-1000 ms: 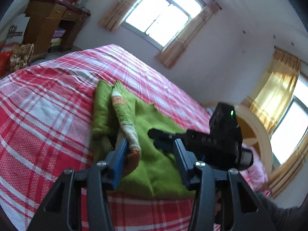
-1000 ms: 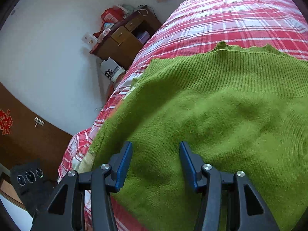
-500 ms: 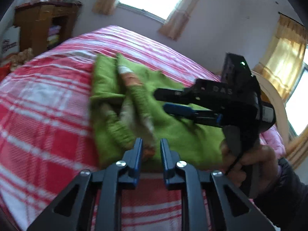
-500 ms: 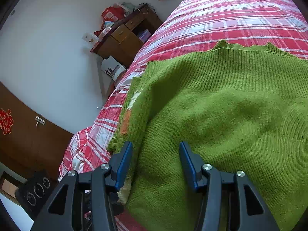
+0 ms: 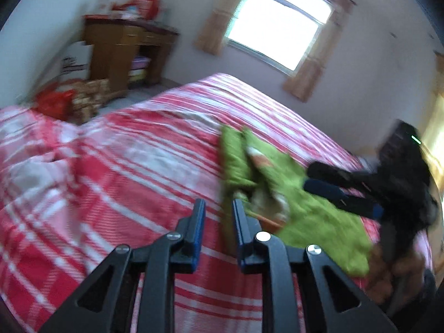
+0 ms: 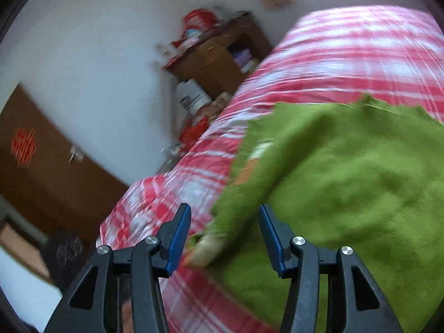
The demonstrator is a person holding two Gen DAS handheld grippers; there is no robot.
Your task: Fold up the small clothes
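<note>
A green knitted sweater (image 5: 305,216) lies on the red-and-white checked bed (image 5: 111,166), with a sleeve (image 5: 260,161) patterned in orange and white folded over its left side. My left gripper (image 5: 219,208) hovers just left of the sweater's near corner, its jaws a narrow gap apart with only bedspread showing between them. In the left wrist view my right gripper (image 5: 309,176) hangs over the sweater from the right. In its own view the right gripper (image 6: 224,222) is open above the left edge of the sweater (image 6: 347,180), gripping nothing. Both views are blurred.
A wooden desk (image 5: 125,47) with clutter on top stands by the far wall, with a white box (image 5: 75,61) and a red bag (image 5: 52,102) beside it. A window (image 5: 277,27) lies beyond the bed. A person's hand (image 5: 388,263) holds the right gripper.
My left gripper narrowed its jaws from wide to a small gap, left the sleeve and swung left off the sweater. The right gripper rose and shifted toward the sweater's left edge.
</note>
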